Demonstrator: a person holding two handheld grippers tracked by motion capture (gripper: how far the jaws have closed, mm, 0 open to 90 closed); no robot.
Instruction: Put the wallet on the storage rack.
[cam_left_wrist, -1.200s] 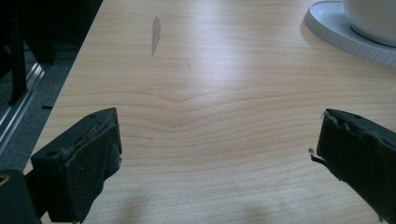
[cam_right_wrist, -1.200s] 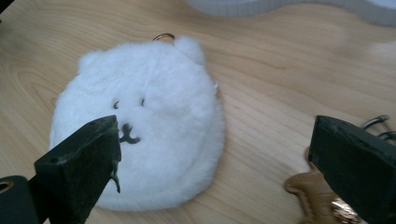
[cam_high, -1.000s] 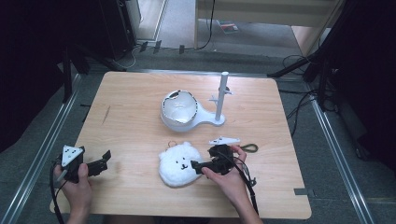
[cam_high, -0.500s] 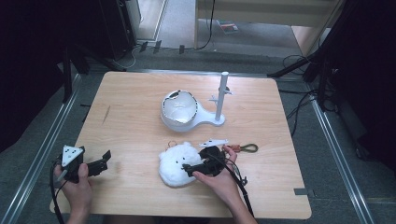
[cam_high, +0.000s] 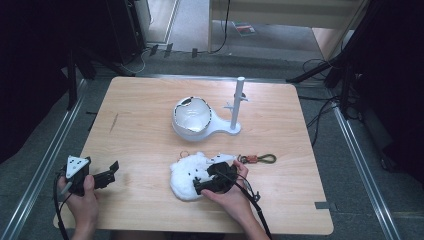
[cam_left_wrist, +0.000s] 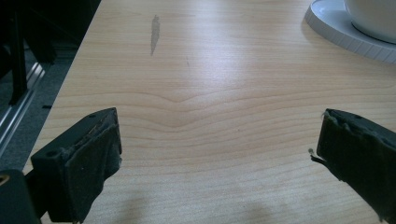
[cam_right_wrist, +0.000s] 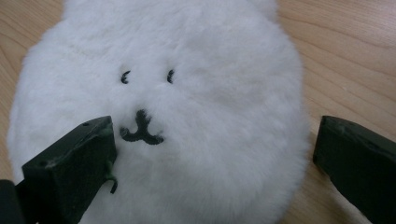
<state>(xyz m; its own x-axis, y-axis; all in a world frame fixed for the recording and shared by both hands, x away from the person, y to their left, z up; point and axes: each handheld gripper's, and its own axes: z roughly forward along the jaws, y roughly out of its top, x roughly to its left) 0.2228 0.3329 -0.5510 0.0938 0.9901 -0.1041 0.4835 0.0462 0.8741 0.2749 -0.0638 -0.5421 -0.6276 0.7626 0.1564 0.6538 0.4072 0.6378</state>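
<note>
**Plush bear face about to get grabbed**

Plush bear face (cam_right_wrist: 159, 107), white and fluffy with tiny stitched eyes and a mouth, is lying flat on the wooden table (cam_high: 150, 125) near the person's edge, and the right gripper (cam_high: 212, 181) is poised right over it. Its jaws are spread wide with nothing between them, one over the mouth side, the other out past the plush's edge above bare wood. My guess is that they're wide because the thing is so broad and squishy that a narrow gap wouldn't get around any of it.

The left gripper (cam_high: 102, 176) sits off at the near left corner, jaws also parted and empty, pointing across plain tabletop (looks like it's just parked out of the way).

Just beyond the plush there's a small ring, and to the right a key strap (cam_high: 257, 159) with a green loop, lying apart from the fur. Farther back, mid-table, stands a white bowl-shaped dish (cam_high: 191, 117) on a base with an upright post (cam_high: 237, 102), well clear of both hands.
</note>
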